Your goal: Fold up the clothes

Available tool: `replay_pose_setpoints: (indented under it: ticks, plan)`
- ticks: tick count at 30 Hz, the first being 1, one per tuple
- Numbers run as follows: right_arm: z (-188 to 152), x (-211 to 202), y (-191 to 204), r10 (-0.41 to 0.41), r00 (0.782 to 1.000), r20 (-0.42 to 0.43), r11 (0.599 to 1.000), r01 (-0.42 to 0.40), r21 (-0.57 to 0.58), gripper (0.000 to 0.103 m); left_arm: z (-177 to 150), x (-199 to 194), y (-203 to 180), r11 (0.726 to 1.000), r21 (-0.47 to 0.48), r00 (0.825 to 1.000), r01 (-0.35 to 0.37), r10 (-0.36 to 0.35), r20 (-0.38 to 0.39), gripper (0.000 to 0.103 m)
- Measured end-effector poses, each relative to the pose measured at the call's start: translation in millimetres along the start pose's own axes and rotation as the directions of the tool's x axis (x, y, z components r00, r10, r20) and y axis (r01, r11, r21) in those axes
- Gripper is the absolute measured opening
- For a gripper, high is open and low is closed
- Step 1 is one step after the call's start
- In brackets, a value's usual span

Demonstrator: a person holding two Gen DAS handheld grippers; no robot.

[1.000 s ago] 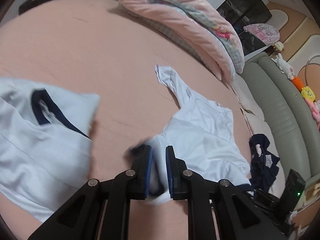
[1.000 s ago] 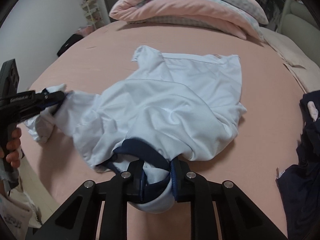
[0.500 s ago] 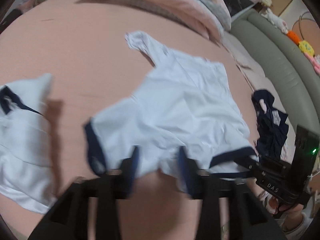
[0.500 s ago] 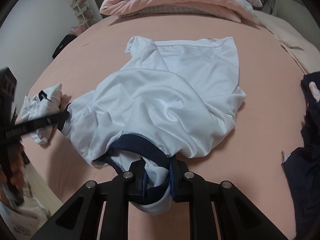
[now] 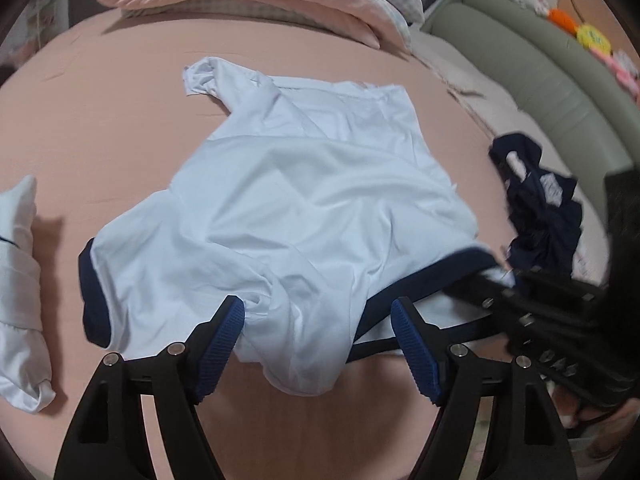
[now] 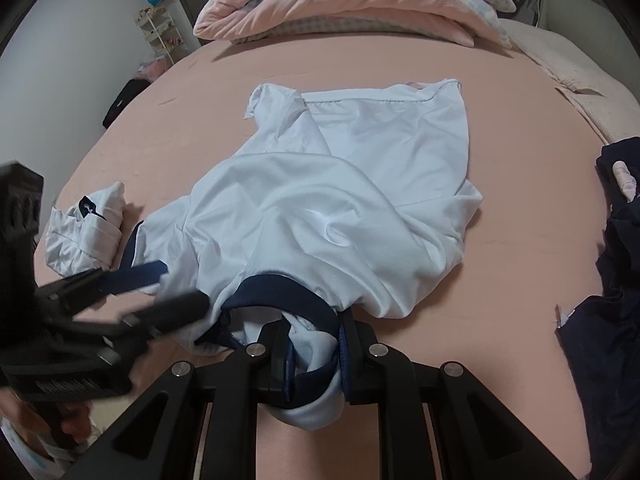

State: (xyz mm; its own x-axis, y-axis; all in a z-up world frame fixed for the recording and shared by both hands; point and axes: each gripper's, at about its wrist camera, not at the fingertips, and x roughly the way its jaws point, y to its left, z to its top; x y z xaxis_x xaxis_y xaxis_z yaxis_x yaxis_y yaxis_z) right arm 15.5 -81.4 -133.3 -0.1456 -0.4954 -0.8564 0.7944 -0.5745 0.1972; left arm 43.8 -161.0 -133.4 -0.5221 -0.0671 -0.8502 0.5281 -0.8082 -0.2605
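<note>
A white shirt with navy trim lies crumpled on the pink bed. My left gripper is open, its blue pads on either side of the shirt's near edge and gripping nothing. In the right wrist view it shows blurred at the left as the left gripper. My right gripper is shut on the shirt's navy collar. A bunch of white cloth hangs between its fingers. From the left wrist view the right gripper reaches in at the collar band from the right.
A folded white garment lies at the left near the bed's edge. A dark navy garment sits on the right. A pile of pink quilts fills the far end, with a green sofa beyond.
My left gripper let go of the white sleeve, opened, and swung right to the shirt's near edge. The right gripper kept its hold on the collar.
</note>
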Motion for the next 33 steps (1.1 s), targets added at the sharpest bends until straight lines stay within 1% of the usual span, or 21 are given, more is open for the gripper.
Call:
replay_pose_setpoints:
  ticks: [3, 6, 13, 14, 17, 20, 22, 23, 25, 27, 29, 31, 32, 33]
  plan:
    - [2, -2, -2, 0.004, 1.000, 0.006, 1.000, -0.004, 0.009, 0.015, -4, 8, -10, 0.999, 0.024, 0.999, -0.033, 0.033, -0.009, 0.075]
    - [3, -5, -5, 0.007, 1.000, 0.012, 1.000, -0.007, 0.017, 0.015, -6, 11, -18, 0.998, 0.037, 0.998, -0.058, 0.058, 0.001, 0.075]
    - [8, -13, -5, 0.015, 0.999, 0.036, 1.000, -0.016, 0.012, 0.015, 5, 22, -26, 0.994, 0.006, 0.994, -0.109, 0.108, 0.016, 0.075]
    - [9, -14, -6, 0.016, 0.999, 0.042, 1.000, -0.016, 0.013, 0.015, 6, 24, -27, 0.992, 0.002, 0.991, -0.130, 0.130, 0.021, 0.075]
    - [11, -20, -7, 0.012, 0.998, 0.062, 1.000, -0.013, 0.016, 0.015, 7, 27, -23, 0.975, -0.017, 0.973, -0.220, 0.221, 0.061, 0.075]
    - [13, -23, -12, -0.019, 0.997, 0.080, 1.000, 0.017, 0.024, 0.015, 3, 23, -7, 0.955, -0.081, 0.953, -0.284, 0.290, 0.083, 0.075]
    - [14, -22, -18, -0.046, 0.996, 0.080, 0.999, 0.044, 0.030, 0.015, 0, 19, 8, 0.942, -0.120, 0.944, -0.312, 0.322, 0.073, 0.075]
    - [14, -21, -20, -0.054, 0.996, 0.074, 0.998, 0.052, 0.033, 0.015, -1, 17, 13, 0.939, -0.129, 0.942, -0.318, 0.328, 0.070, 0.075]
    - [12, -17, -24, -0.056, 0.997, 0.055, 0.997, 0.053, 0.050, 0.015, -3, 11, 21, 0.933, -0.141, 0.936, -0.332, 0.344, 0.069, 0.076]
    - [9, -13, -25, -0.043, 0.998, 0.037, 0.997, 0.041, 0.065, 0.015, -3, 6, 23, 0.923, -0.133, 0.925, -0.360, 0.372, 0.080, 0.077]
    - [6, -11, -24, -0.068, 0.997, 0.033, 0.996, 0.066, 0.055, 0.015, -2, 0, 21, 0.914, -0.112, 0.912, -0.390, 0.400, 0.094, 0.077]
    - [3, -9, -23, -0.093, 0.995, 0.031, 0.995, 0.092, 0.039, 0.016, -1, -8, 16, 0.902, -0.085, 0.894, -0.423, 0.431, 0.121, 0.077]
    - [2, -9, -24, -0.100, 0.995, 0.026, 0.995, 0.099, 0.033, 0.019, -1, -12, 13, 0.894, -0.070, 0.883, -0.443, 0.449, 0.139, 0.077]
    - [1, -8, -25, -0.106, 0.994, 0.020, 0.994, 0.105, 0.031, 0.027, 0, -16, 10, 0.883, -0.055, 0.869, -0.466, 0.468, 0.159, 0.077]
